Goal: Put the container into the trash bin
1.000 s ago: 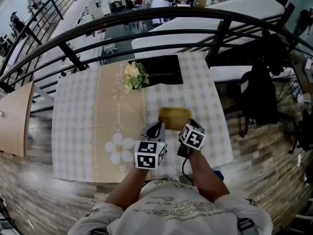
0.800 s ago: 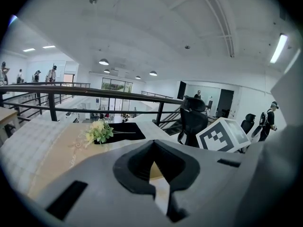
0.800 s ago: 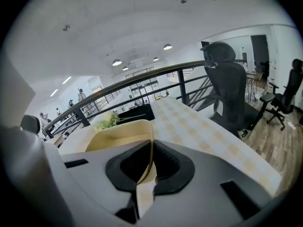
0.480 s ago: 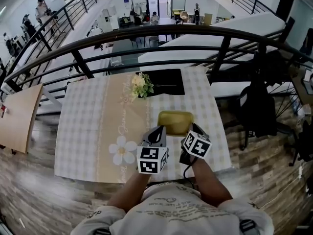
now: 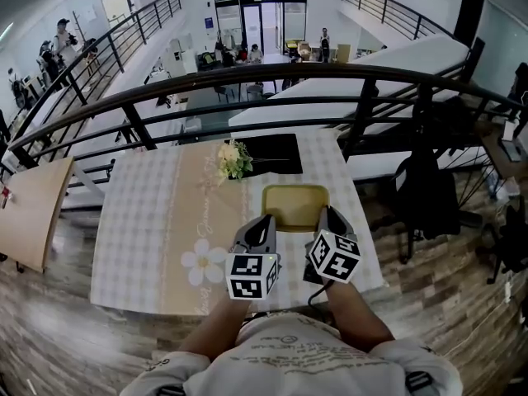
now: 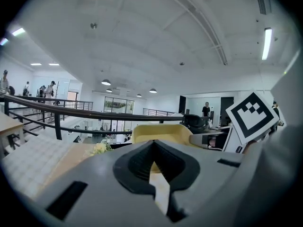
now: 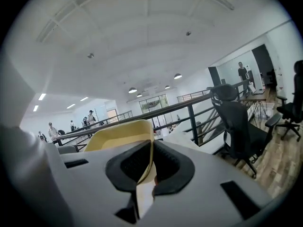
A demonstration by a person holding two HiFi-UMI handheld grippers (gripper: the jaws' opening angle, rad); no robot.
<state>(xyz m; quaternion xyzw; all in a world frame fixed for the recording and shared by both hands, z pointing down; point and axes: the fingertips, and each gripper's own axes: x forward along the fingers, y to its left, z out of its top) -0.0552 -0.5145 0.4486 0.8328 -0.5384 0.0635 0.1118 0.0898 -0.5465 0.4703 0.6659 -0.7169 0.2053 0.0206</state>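
Over the table's (image 5: 140, 221) near right, left gripper (image 5: 267, 221) and right gripper (image 5: 325, 215), both clamped on the container (image 5: 294, 203), have raised it; carrying can begin.

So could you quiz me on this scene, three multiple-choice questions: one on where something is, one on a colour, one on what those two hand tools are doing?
1. Where are the flowers relative to the container?
A. inside it
B. on the floor beneath it
C. on the table, beyond it and farther from the person

2. What colour is the container?
A. blue
B. yellow
C. red

3. How is the container held?
A. the left gripper and right gripper both clamp its edge
B. one gripper only
C. nothing touches it

Answers:
1. C: the head view shows the flowers on the cloth past the container's far left corner.
2. B: it looks yellow in all three views.
3. A: each gripper view shows yellow wall pinched between shut jaws.
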